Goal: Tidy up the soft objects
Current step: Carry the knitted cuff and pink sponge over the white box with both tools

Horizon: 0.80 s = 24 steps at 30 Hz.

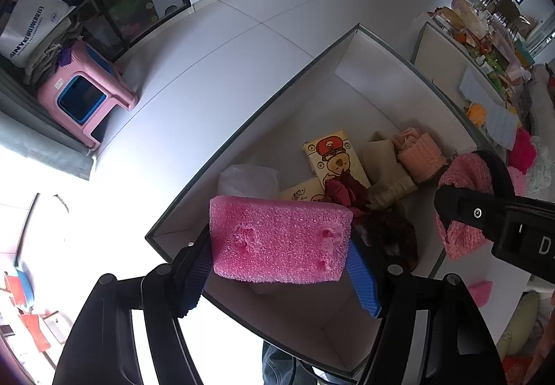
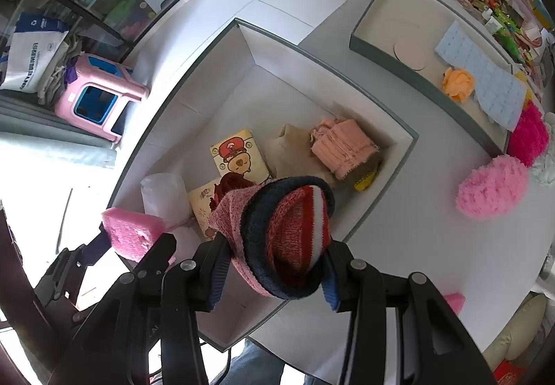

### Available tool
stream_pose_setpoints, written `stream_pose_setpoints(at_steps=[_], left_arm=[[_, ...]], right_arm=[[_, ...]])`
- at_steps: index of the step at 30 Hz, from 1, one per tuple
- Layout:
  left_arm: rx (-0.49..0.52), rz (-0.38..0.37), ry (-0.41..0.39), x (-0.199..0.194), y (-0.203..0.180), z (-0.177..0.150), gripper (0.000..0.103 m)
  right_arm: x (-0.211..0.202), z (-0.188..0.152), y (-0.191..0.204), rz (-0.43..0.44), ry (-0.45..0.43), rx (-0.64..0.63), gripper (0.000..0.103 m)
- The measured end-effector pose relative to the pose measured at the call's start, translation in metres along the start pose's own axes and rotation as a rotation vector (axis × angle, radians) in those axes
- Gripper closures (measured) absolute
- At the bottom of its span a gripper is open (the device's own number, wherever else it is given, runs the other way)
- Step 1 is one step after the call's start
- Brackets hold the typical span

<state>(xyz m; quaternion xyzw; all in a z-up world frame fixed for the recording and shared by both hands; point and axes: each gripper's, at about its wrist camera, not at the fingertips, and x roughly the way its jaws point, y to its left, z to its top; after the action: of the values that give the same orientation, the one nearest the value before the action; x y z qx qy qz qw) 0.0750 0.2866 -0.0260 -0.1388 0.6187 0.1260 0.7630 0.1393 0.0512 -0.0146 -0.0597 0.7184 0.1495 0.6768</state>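
My left gripper (image 1: 279, 275) is shut on a pink foam sponge (image 1: 279, 239), held above the near left part of a large white box (image 1: 374, 51). My right gripper (image 2: 272, 275) is shut on a pink, navy and red knit hat (image 2: 288, 232), over the box's near side. In the left wrist view the right gripper (image 1: 442, 202) shows at the right edge with the knit hat (image 1: 461, 176). The sponge (image 2: 130, 234) and left gripper appear at the lower left of the right wrist view. Inside the box (image 2: 333, 72) lie a pink knit piece (image 2: 343, 145), a beige cloth (image 2: 291, 149), cartoon tissue packs (image 2: 239, 156), a dark red fabric (image 2: 230, 185) and a white plastic bag (image 2: 164, 192).
A second shallow box (image 2: 367, 44) at the far right holds a round disc (image 2: 409, 53), a blue mat (image 2: 485, 76) and an orange puff (image 2: 458, 83). Fluffy pink pieces (image 2: 492, 189) lie on the white table (image 2: 433, 246). A pink stool (image 2: 100, 97) stands on the floor at left.
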Motion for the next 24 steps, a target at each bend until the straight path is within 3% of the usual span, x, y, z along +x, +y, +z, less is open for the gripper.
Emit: stream_pose_setpoints(at_steps=[24], left_arm=[[-0.006, 0.008, 0.027, 0.0106, -0.0007, 0.0074, 0.031]], right_arm=[[0.0091, 0.0083, 0.0003, -0.016, 0.025, -0.012, 0.055]])
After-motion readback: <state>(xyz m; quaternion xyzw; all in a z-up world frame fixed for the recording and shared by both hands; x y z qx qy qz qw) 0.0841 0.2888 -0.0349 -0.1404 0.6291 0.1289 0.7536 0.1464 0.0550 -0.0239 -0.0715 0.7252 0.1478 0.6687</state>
